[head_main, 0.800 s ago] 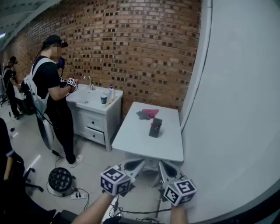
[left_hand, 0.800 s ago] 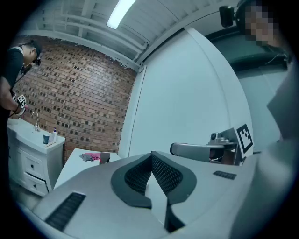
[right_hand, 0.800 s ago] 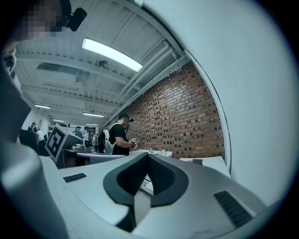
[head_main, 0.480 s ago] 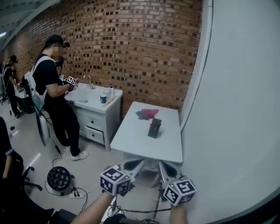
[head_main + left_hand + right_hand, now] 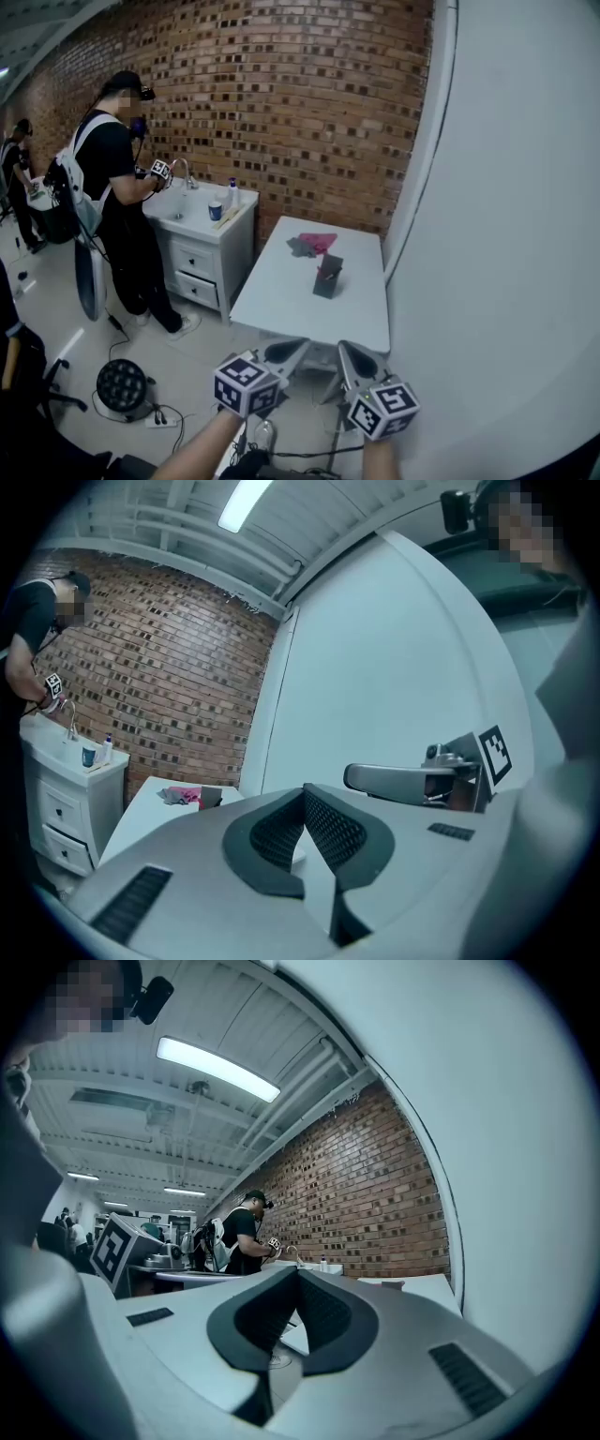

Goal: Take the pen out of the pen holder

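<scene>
While both tools hang short of the table [image 5: 281, 305], nothing of the job is done: in the head view the left gripper [image 5: 289, 352] and right gripper [image 5: 352, 360] sit side by side off the table's near edge, both pointed at it and both clenched on nothing. The pen holder [image 5: 327, 277], a dark upright box, stands towards the far edge, nearer the right side, well apart from either gripper. The pen itself is too small for me to pick out, so I judge it has not been taken out. A pink cloth [image 5: 320, 243] and a grey cloth [image 5: 300, 247] lie just behind the holder, near the far edge. In the left gripper view the ribbed pads meet with nothing between them, and the holder shows small and far off on the table beside the pink cloth. In the right gripper view the jaws are likewise pressed together and empty, with only a strip of the table beyond them. By my reading everything is left: the reach in, opening a gripper, the pinch on the pen, and the lift clear.
</scene>
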Action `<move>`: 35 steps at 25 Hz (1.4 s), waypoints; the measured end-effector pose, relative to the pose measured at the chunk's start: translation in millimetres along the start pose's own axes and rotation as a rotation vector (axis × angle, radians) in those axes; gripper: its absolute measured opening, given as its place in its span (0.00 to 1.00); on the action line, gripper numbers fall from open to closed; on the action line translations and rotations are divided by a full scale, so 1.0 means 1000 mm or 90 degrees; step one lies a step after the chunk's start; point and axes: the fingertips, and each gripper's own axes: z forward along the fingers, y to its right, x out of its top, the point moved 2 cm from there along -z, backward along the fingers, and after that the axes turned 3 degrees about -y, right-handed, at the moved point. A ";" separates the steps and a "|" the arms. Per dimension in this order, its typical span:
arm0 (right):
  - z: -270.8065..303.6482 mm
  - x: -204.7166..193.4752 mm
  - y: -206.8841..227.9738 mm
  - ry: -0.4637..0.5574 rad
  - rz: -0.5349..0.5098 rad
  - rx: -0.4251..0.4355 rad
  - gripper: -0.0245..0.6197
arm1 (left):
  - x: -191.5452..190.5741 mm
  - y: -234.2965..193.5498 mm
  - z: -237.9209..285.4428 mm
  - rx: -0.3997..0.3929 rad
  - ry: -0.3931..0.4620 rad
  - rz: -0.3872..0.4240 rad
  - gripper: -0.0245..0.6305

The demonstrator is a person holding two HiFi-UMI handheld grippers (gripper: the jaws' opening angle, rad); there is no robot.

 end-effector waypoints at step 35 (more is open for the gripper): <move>0.251 0.022 0.174 -0.049 0.021 -0.095 0.02 | 0.038 -0.242 0.201 -0.072 -0.048 -0.022 0.04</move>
